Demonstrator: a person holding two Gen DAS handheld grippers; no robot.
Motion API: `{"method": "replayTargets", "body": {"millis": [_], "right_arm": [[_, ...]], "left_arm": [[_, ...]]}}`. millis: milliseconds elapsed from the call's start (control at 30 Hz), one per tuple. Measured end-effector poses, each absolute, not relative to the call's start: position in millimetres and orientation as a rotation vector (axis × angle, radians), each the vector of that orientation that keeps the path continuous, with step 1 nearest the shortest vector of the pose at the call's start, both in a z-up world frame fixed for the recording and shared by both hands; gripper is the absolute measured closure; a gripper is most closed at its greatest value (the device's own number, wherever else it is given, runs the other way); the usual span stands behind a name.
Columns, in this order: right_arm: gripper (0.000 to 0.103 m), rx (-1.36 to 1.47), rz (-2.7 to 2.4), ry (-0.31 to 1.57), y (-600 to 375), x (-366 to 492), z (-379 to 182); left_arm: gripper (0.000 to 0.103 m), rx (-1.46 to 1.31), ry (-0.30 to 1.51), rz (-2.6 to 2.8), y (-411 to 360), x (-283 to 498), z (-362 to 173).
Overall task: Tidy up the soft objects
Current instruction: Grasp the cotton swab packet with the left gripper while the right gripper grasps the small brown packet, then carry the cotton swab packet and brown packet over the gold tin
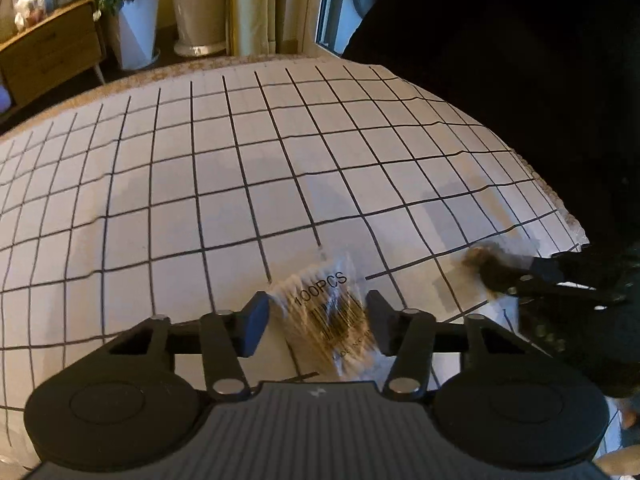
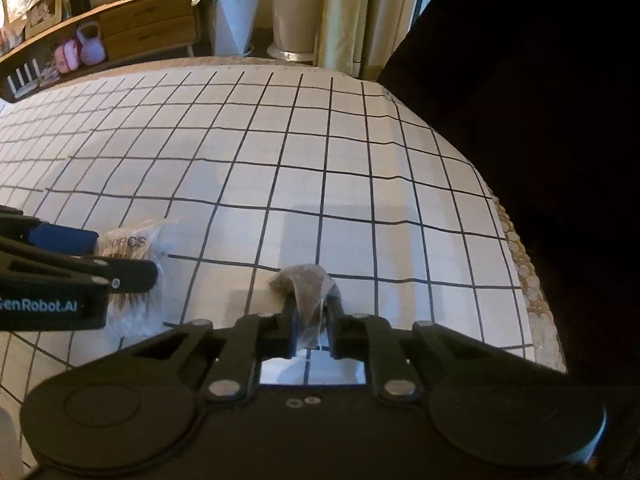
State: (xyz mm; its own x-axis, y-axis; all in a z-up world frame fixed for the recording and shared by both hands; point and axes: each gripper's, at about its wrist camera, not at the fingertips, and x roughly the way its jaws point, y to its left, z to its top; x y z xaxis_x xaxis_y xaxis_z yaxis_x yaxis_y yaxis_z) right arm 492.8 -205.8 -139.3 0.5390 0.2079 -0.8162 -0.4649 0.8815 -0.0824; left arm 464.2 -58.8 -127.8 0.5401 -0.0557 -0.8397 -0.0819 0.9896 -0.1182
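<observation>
One white cloth with a black grid (image 1: 224, 184) fills the middle of both views and covers the whole work surface; a woven mat edge (image 2: 524, 280) shows along its right border in the right wrist view. Beyond it, along the top of the frames, stand one wooden cabinet (image 2: 150, 30) at upper left, one white planter with a green plant (image 2: 234, 20) near the top centre, one tall pale vase (image 2: 298, 8) just right of it, and two pink-and-lilac kettlebell shapes (image 2: 82, 50) under the shelf at upper left. Two grippers are in play. The left gripper (image 1: 318, 320), at the bottom centre of its own view, has its two fingers on either side of one clear plastic packet printed "100PCS" (image 1: 324, 312), which holds pale sticks with brownish tips; the blue pad (image 1: 256, 324) sits against the packet's left edge, and the right finger is at its right edge, though blur makes the contact there hard to judge. The right gripper (image 2: 312, 320), at the bottom centre of its view, has its jaws pressed nearly together, pinching one small see-through pouch of brownish fluff (image 2: 306, 286) that rises up and bends left above the fingertips. The two packets lie near each other on the lower part of the cloth, the pouch to the right.
</observation>
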Motion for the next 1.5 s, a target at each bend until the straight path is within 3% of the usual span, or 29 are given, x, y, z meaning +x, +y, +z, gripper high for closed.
{"method": "replayTargets", "body": {"millis": [133,667,1500], "right_arm": [[0.091,-0.266,0.405,0.912,-214,485,-125],[0.091,-0.132,0.487,0.854,-223,412,-46],[0.092,-0.309,0.858,0.889,-22,266,-49]], "left_arm": [[0.06,-0.158,0.992,0.011,-55,461,-123],[0.064,-0.19,0.919,0.041,-4,400,-80],[0.064,-0.163,0.873,0.133,148,235,-4]]}}
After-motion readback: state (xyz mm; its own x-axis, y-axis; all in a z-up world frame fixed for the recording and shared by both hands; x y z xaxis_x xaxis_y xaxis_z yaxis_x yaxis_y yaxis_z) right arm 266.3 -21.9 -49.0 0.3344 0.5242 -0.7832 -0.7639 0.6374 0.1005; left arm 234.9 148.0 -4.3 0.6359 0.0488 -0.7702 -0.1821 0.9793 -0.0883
